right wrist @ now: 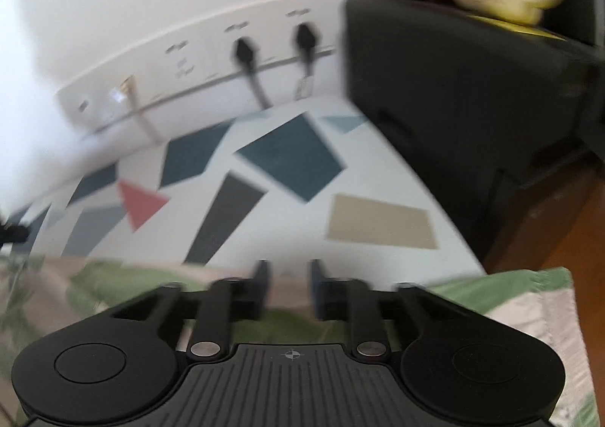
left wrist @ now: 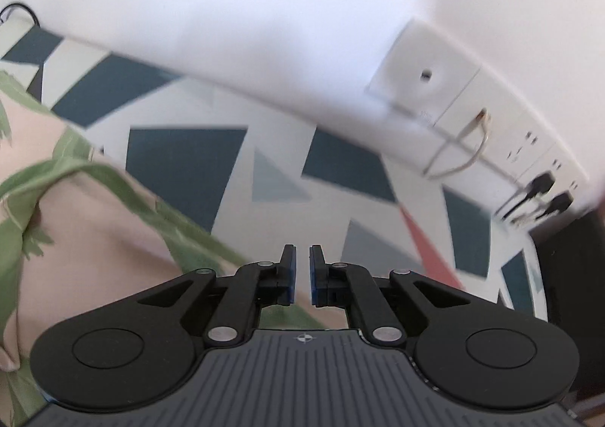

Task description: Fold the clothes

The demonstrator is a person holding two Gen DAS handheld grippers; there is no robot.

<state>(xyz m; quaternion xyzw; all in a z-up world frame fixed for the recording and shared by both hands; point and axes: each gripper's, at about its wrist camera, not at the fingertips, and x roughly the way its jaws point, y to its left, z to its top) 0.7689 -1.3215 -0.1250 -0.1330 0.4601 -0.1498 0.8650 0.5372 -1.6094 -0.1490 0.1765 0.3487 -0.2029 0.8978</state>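
Garment (left wrist: 94,223) of pink cloth with green leaf print lies at your nine o'clock in the left view and under the jaws in the right view, on the patterned surface (left wrist: 272,162). Your left gripper (left wrist: 301,277) has its jaws nearly together, nothing visibly between them. Your right gripper (right wrist: 290,287) shows a narrow gap with no cloth pinched. Folding looks unfinished: the cloth is rumpled, with no neat stack visible.

The garment (left wrist: 87,230) lay on the counter (left wrist: 272,162); a socket strip (right wrist: 196,60) ran along the wall behind it.
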